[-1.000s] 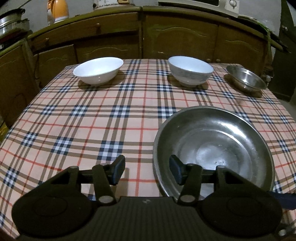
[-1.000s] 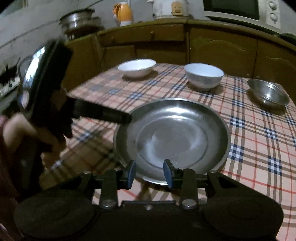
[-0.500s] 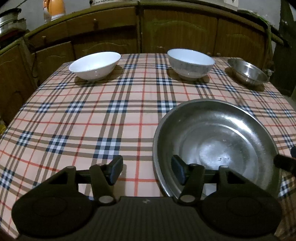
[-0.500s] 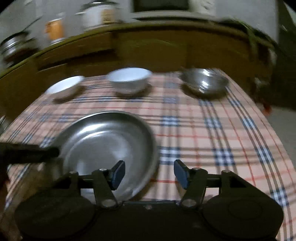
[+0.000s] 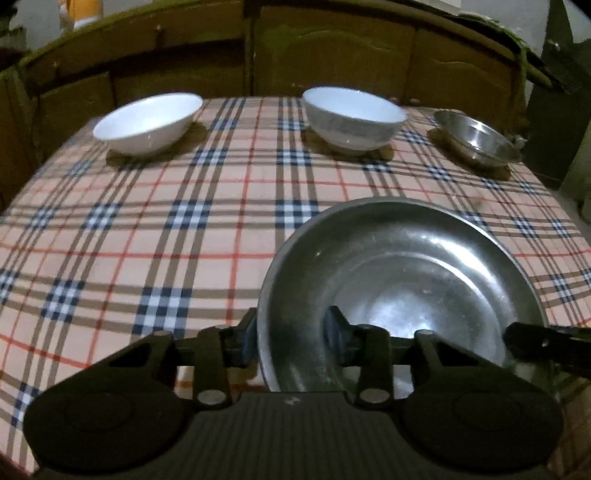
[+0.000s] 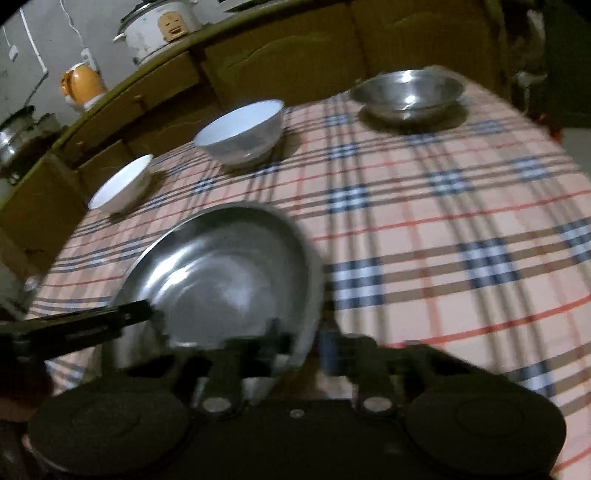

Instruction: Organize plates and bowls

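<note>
A large steel plate (image 5: pixel 399 280) lies on the checked tablecloth near the front edge; it also shows in the right wrist view (image 6: pixel 221 273). My left gripper (image 5: pixel 291 332) is open and straddles the plate's left rim. My right gripper (image 6: pixel 303 345) is open and straddles the plate's right rim. A shallow white bowl (image 5: pixel 147 123), a deeper white bowl (image 5: pixel 352 118) and a small steel bowl (image 5: pixel 476 142) stand in a row at the far side; they also show in the right wrist view as the shallow bowl (image 6: pixel 120 186), the deeper bowl (image 6: pixel 240 131) and the steel bowl (image 6: pixel 406 94).
The table (image 5: pixel 147 240) has a plaid cloth. Wooden cabinets (image 5: pixel 332 51) run along behind it, close to the far edge. On the counter stand a rice cooker (image 6: pixel 155 29), an orange kettle (image 6: pixel 83 85) and a steel pot (image 6: pixel 14 136).
My left gripper has moved forward so the plate's left rim sits between its jaws. My right gripper has swung to the plate's right side and moved in over its right rim.
</note>
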`<state>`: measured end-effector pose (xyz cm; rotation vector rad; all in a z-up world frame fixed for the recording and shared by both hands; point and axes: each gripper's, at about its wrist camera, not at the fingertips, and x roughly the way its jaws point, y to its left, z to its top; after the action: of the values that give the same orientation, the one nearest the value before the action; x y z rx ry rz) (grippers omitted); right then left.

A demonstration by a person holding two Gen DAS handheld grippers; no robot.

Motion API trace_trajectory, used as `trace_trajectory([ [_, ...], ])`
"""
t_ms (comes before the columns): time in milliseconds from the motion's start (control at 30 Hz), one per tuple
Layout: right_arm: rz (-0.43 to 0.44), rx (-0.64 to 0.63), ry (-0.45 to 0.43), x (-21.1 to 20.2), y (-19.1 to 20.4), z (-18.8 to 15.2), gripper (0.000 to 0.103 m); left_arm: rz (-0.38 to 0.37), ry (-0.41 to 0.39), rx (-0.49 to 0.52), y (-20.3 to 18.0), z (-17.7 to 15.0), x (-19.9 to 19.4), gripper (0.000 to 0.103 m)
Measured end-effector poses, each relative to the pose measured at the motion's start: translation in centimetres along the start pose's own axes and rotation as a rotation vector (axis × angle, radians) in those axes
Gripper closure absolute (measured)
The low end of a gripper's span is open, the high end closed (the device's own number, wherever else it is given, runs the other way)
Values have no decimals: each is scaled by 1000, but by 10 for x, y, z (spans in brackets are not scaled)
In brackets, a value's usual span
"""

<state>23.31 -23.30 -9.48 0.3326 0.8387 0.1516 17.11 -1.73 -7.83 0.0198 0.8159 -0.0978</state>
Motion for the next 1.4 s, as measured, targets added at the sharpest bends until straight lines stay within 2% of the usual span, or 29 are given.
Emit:
trace_trajectory([
  [200,-14,-10,-11,-8,6,-4,78,-10,2,-19,3,0,-7,68],
  [333,-20,-30,-36,-18,11,-1,78,8,-17,-6,2,4,-15,75],
  [467,-12,-39,-61,-27,15,4,78,-1,-39,-14,6,7,-24,75],
  [800,17,-72,-105,-47,35,7,78,33,-108,-13,13,15,-52,76],
  [1400,73,-163,-109,-50,97,2,78,105,-148,-74,65,12,-81,76],
])
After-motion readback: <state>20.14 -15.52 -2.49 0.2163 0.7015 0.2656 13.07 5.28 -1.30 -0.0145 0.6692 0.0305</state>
